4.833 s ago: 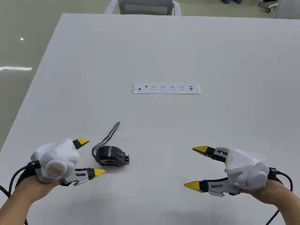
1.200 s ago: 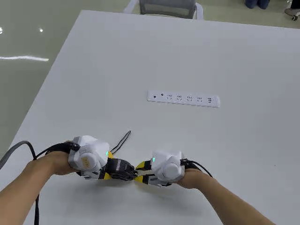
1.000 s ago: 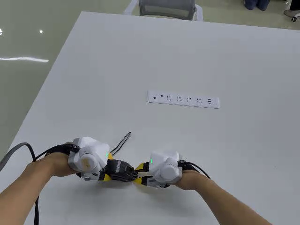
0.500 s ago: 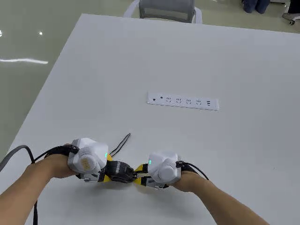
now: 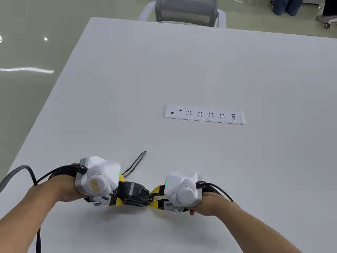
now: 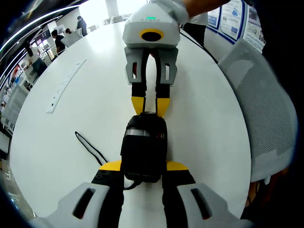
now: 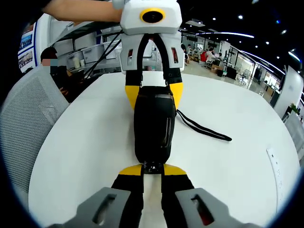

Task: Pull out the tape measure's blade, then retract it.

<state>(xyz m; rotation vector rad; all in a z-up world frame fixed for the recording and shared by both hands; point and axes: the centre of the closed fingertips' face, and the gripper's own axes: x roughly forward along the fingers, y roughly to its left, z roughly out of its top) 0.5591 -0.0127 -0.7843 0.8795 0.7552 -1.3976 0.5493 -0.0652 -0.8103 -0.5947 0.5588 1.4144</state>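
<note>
This is looking like a big open office or lab room. A wide white table [image 5: 253,63] is taking up most of the space, and a white power strip [image 5: 204,114] is lying flat near its middle. A grey mesh chair [image 5: 181,9] is standing at the table's far edge, and another mesh chair [image 6: 266,109] is waiting by its near edge. The pale floor [image 5: 31,52] is shining. Long lights [image 7: 223,34] are glowing on a dark ceiling, posters [image 6: 235,16] are hanging on a wall, and people [image 6: 57,38] are standing far off.
</note>
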